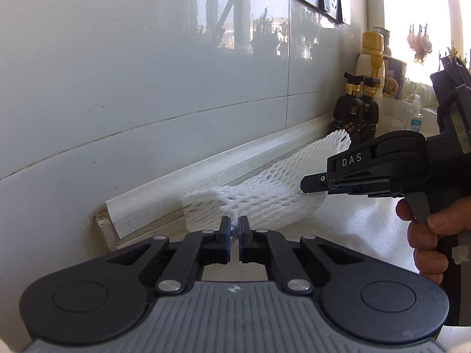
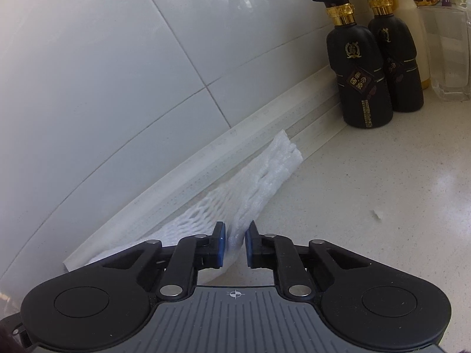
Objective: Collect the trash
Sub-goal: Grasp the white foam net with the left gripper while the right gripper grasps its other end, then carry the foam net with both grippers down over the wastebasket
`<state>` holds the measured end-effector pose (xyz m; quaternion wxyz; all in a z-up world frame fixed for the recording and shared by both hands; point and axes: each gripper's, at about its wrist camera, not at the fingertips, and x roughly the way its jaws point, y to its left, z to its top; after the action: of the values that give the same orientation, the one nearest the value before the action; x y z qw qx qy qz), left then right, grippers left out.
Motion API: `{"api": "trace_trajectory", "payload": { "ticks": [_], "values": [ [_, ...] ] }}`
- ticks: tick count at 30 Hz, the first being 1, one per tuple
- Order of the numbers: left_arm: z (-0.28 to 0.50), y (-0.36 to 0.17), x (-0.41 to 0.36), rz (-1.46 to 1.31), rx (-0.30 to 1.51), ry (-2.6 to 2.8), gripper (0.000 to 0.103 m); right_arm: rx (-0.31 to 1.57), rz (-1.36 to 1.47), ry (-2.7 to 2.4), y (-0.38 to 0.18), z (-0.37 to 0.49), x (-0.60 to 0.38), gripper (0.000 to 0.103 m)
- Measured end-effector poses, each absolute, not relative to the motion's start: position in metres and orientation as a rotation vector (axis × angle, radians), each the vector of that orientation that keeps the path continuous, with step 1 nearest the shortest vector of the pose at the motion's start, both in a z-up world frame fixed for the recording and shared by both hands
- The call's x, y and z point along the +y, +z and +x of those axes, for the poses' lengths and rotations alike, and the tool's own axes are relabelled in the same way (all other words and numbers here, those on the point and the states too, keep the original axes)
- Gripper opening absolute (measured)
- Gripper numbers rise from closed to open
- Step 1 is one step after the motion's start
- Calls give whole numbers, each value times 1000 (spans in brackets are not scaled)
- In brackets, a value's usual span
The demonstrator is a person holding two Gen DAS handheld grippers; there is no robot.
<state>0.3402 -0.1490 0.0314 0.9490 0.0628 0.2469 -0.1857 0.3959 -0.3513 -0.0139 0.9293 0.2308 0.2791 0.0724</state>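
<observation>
Right now, left wrist view — step: the grab; the left gripper [image 1: 234, 226] is clamped on the near edge of the foam net [image 1: 265, 194], a white mesh fruit sleeve.
Left view — jaws: pinched almost together, a tuft of foam squeezed between the pads.
Left view — place: the foam net lies on the counter [image 1: 368, 223] against the wall trim [image 1: 206, 170], its far end curling up just beside the black bottles [image 1: 357, 111].
Left view — partner: the right gripper [image 1: 313, 184] comes in from the side and bites the net's other edge.
Right wrist view — jaws: the right gripper [image 2: 235, 236] has bunched foam net [image 2: 259, 182] gripped between its blue pads.
Right view — look: soft, crumpled, stretched in ridges toward the black bottles [image 2: 374, 67].
Next move, my call: lift both ends together, away from the wall trim [image 2: 182, 161], and carry it to a bin, none in sight.
</observation>
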Motion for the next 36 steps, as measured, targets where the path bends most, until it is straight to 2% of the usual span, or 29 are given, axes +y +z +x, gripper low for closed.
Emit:
{"api": "trace_trajectory", "payload": {
  "ticks": [14,27,36],
  "values": [
    [284,46,-111,117,479,-357,4,512,330,212,23,322,-298,9],
    [239,51,-71,73,515,-312,3,523,261,310,29,278,-242,9],
    [212,37,-49,8,564,-275,3,537,172,370,20,244,-198,9]
  ]
}}
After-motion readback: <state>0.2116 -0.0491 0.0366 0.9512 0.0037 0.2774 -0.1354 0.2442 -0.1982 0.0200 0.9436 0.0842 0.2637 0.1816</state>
